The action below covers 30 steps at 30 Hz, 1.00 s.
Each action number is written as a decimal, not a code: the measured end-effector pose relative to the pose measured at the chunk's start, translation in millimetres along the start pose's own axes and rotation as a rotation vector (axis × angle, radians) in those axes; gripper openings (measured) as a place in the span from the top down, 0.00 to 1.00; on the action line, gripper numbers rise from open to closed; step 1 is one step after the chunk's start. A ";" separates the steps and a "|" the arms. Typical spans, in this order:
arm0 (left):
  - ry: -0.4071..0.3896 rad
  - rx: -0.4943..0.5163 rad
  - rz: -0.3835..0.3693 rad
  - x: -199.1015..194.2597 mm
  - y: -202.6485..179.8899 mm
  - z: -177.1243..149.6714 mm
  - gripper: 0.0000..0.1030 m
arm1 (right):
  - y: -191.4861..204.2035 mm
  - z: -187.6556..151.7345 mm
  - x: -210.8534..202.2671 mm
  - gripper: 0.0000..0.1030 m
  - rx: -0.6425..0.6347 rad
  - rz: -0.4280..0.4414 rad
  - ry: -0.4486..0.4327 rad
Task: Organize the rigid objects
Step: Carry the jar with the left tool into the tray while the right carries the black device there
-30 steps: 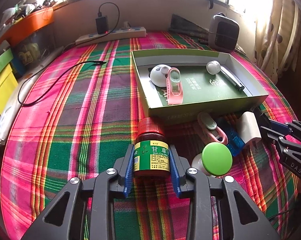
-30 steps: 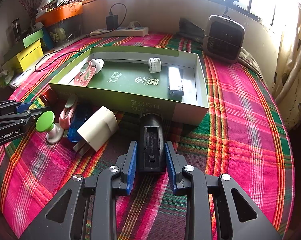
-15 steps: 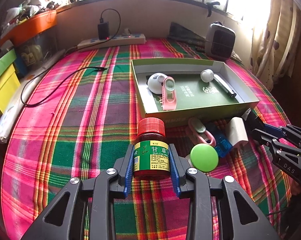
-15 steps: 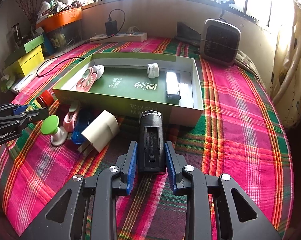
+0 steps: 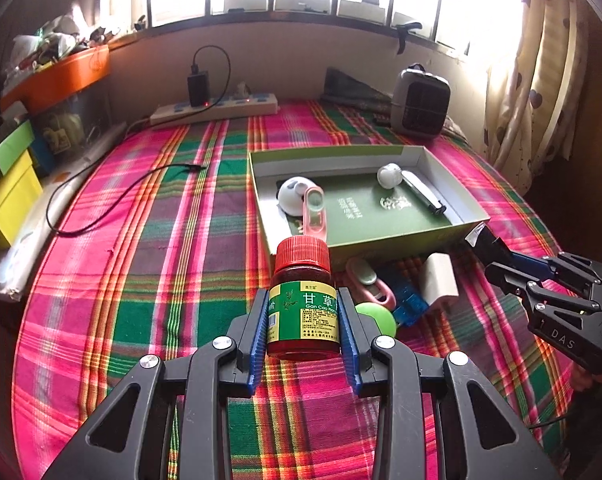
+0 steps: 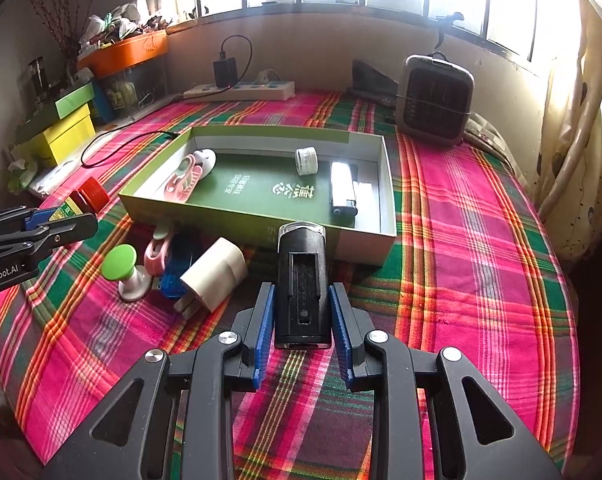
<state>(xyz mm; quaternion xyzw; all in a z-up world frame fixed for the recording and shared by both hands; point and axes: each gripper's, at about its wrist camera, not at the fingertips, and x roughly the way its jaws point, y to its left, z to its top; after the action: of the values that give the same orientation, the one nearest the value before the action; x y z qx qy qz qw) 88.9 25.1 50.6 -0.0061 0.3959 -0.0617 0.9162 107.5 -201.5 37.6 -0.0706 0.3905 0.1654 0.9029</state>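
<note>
Gripping red-capped bottle, left hand-held gripper is clamped, above plaid cloth. Right hand-held gripper is clamped on black device, near green box w/ 4 items inside.

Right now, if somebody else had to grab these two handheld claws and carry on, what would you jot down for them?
Left gripper: shut on the red-capped medicine bottle, held above the plaid cloth.
Right gripper: shut on a black bike light, just in front of the green box.
Already in the box: a pink clip on a white round piece, a small white jar and a silver lighter.
Left on the cloth in front of the box: green-topped knob, another pink clip, blue item, white charger plug.
To do: put both held things in the box, then those four.
</note>
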 end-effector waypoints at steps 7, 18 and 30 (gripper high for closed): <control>-0.010 0.005 -0.006 -2.6 0.7 9.5 0.70 | 1.3 9.3 -9.5 0.72 -0.007 0.004 -0.032; -0.008 0.004 -0.024 7.6 0.7 31.8 0.70 | 1.7 31.5 -9.4 0.72 -0.022 0.024 -0.047; 0.010 0.026 -0.077 30.9 -15.2 58.6 0.70 | -0.5 57.3 12.7 0.72 -0.019 0.045 -0.025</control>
<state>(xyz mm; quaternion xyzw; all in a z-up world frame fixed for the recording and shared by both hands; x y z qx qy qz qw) 150.9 4.2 69.3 -0.0093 0.3990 -0.1022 0.9112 154.9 -184.1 67.6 -0.0684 0.3793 0.1901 0.9030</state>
